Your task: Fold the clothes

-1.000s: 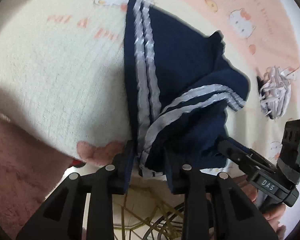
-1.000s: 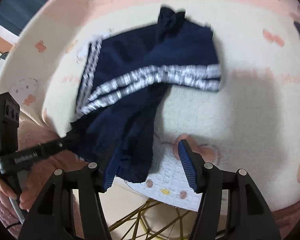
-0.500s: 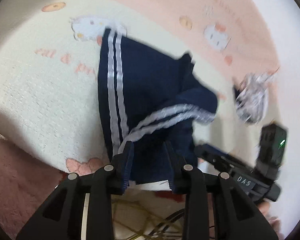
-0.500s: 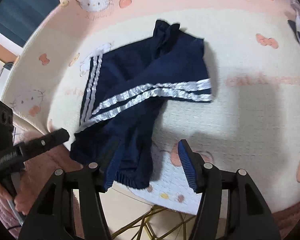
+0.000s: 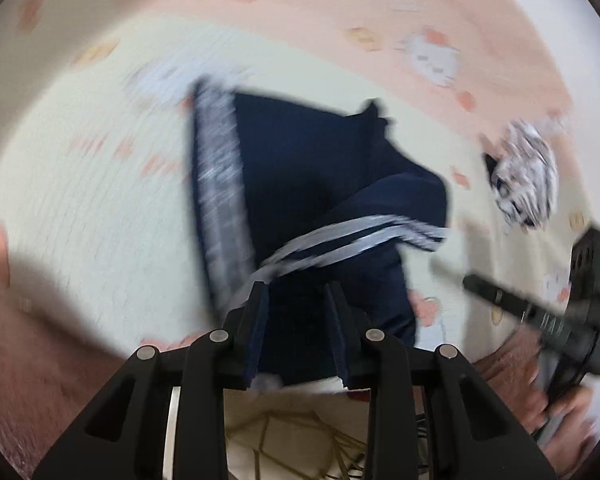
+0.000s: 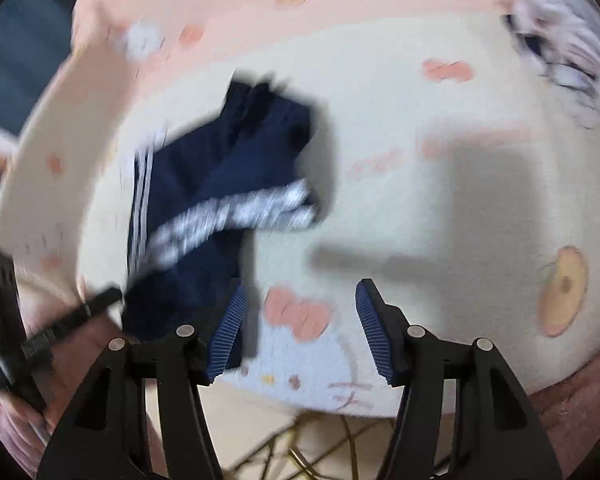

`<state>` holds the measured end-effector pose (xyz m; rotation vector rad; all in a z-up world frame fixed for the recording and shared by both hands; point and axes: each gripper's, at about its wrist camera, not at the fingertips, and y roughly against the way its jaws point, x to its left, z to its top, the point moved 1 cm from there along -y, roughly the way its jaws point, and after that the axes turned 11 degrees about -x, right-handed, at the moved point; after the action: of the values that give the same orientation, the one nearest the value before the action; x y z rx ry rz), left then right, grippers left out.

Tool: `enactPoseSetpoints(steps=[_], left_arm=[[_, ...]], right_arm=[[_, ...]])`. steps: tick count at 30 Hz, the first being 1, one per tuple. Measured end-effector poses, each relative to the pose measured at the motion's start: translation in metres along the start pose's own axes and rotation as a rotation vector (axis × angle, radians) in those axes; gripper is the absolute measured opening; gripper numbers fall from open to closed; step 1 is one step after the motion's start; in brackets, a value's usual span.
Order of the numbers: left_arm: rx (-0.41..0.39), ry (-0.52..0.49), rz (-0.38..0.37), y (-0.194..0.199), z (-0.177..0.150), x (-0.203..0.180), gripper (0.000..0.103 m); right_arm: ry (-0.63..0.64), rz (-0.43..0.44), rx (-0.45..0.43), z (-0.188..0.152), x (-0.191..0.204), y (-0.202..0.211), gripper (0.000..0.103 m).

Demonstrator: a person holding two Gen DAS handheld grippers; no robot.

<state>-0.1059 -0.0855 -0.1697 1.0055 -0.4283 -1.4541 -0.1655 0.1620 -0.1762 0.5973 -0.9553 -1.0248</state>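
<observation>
The navy shorts (image 5: 300, 184) with white side stripes lie near the table's near edge on a cartoon-cat blanket (image 5: 80, 200). Soft, light and floppy, they look best taken at the waistband. The left gripper (image 5: 296, 308) pinches their near hem; the right gripper (image 6: 300, 308) is spread, empty.

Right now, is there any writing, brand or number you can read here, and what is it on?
Nothing can be quoted: no text reads clearly.
Right claw: pale lettering along its side, too blurred to read.
Left claw: pale label on one finger, too blurred to read.
Blanket: pink lettering, smeared by motion.
</observation>
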Motion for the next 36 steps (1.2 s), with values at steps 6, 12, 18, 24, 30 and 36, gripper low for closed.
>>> enactPoseSetpoints(steps=[6, 12, 18, 24, 30, 36], left_arm=[[0.010, -0.261, -0.029, -0.045, 0.001, -0.073, 0.032], [-0.040, -0.442, -0.068, -0.073, 0.008, -0.128, 0.047], [0.035, -0.559, -0.022, -0.100, 0.000, -0.132, 0.048], [0.022, -0.637, -0.017, -0.104, -0.011, -0.135, 0.050], [0.005, -0.507, -0.048, -0.092, 0.014, -0.125, 0.010], [-0.072, -0.264, -0.101, -0.041, 0.076, -0.073, 0.010]], right_arm=[[-0.063, -0.057, -0.052, 0.012, -0.030, 0.009, 0.059], [-0.127, -0.092, -0.057, 0.019, -0.064, 0.020, 0.059], [-0.141, -0.120, -0.042, 0.030, -0.076, 0.015, 0.059], [-0.142, -0.113, 0.001, 0.036, -0.074, -0.001, 0.059], [-0.146, -0.116, 0.035, 0.036, -0.075, -0.011, 0.059], [-0.102, -0.068, 0.049, 0.038, -0.062, -0.006, 0.059]])
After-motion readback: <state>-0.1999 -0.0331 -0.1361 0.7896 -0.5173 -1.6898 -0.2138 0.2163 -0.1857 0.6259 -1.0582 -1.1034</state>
